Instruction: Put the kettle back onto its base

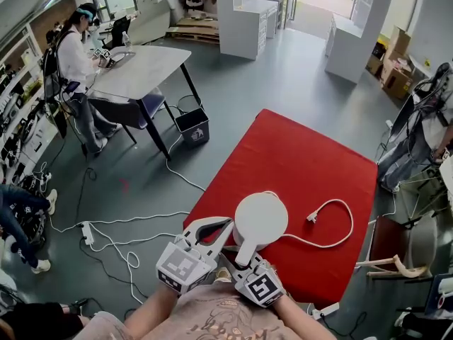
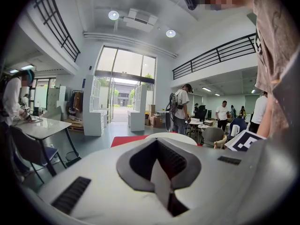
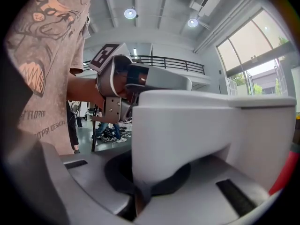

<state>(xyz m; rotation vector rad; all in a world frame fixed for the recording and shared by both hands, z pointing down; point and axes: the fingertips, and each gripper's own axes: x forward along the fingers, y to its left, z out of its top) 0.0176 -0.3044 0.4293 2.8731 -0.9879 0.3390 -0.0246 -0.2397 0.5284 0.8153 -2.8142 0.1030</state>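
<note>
kettle [image 1: 260, 218] gripped by handle in right claw [image 1: 244, 258], left claw [image 1: 226, 225] seemingly shut just beside it.

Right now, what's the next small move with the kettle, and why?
Probably ease the kettle straight down a touch before releasing: the right claw is clamped on its handle, and its body hides the base, with only the cord showing.

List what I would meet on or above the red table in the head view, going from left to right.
left hand-held gripper → white kettle → plug of the white cord
</note>
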